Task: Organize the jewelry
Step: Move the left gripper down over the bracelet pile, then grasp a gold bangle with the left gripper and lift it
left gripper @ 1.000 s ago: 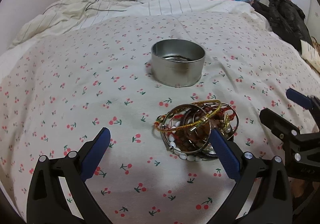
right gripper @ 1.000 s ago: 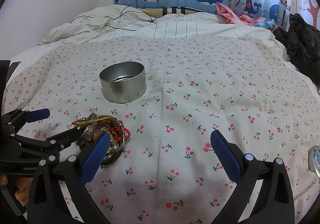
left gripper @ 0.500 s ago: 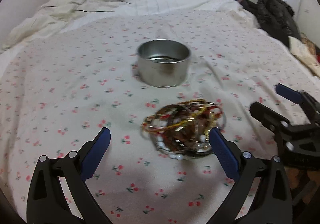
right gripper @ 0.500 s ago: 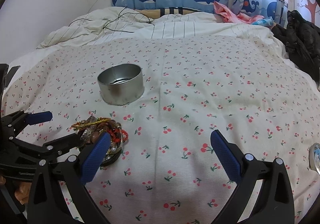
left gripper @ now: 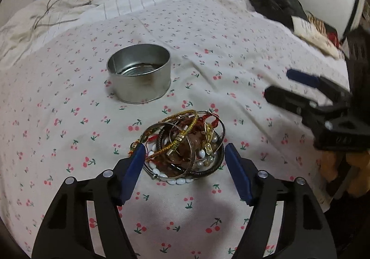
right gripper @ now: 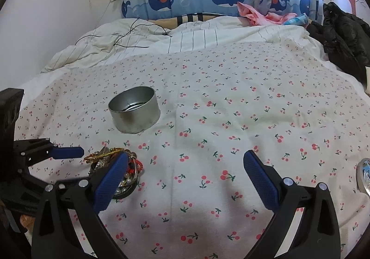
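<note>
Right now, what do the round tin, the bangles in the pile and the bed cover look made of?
Round tin: thin bare metal, likely tinplate; dull silver shine, reflections inside.
Bangles: mixed; silver and gold hoops look metal and glint, white beads could be glass, plastic or pearl.
Bed cover: soft woven fabric, probably cotton; matte, creased, printed with cherries.

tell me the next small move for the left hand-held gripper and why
Probably keep closing the left hand-held gripper on the pile of bracelets. Its jaws have just been closing and now flank the pile, seemingly without pressing it yet, and the tin behind stands open, a likely place for them.
</note>
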